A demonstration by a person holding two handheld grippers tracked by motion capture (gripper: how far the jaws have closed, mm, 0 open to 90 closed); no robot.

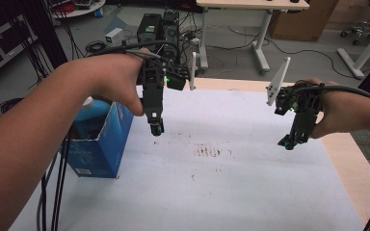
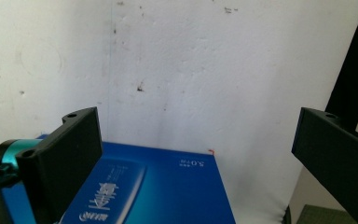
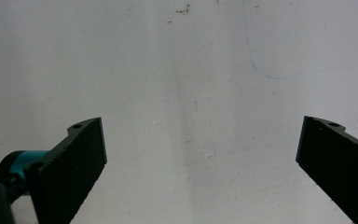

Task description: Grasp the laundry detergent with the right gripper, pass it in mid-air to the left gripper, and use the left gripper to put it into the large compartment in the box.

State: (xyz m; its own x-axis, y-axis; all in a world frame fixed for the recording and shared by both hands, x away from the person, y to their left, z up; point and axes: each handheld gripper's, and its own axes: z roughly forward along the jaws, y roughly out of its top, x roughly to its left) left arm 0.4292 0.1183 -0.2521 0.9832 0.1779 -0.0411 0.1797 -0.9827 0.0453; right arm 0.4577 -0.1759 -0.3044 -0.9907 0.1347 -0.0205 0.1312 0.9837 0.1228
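A blue carton (image 1: 102,140) stands open-topped at the left edge of the white sheet (image 1: 212,187), with a blue bottle (image 1: 87,114) inside it. My left gripper (image 1: 156,130) points down just right of the carton and above the sheet. In the left gripper view its jaws stand wide apart around nothing (image 2: 196,135), and the carton's blue printed face (image 2: 158,186) lies below them. My right gripper (image 1: 287,143) hangs over the sheet's right side. Its jaws are also wide apart (image 3: 200,144), over bare white sheet (image 3: 191,70).
Dark smudges (image 1: 212,151) mark the sheet's middle. The wooden table edge (image 1: 351,159) shows at the right. Beyond the table lie cables, computer towers (image 1: 161,26) and desk legs on the floor. Cables (image 1: 53,192) hang at the table's left side.
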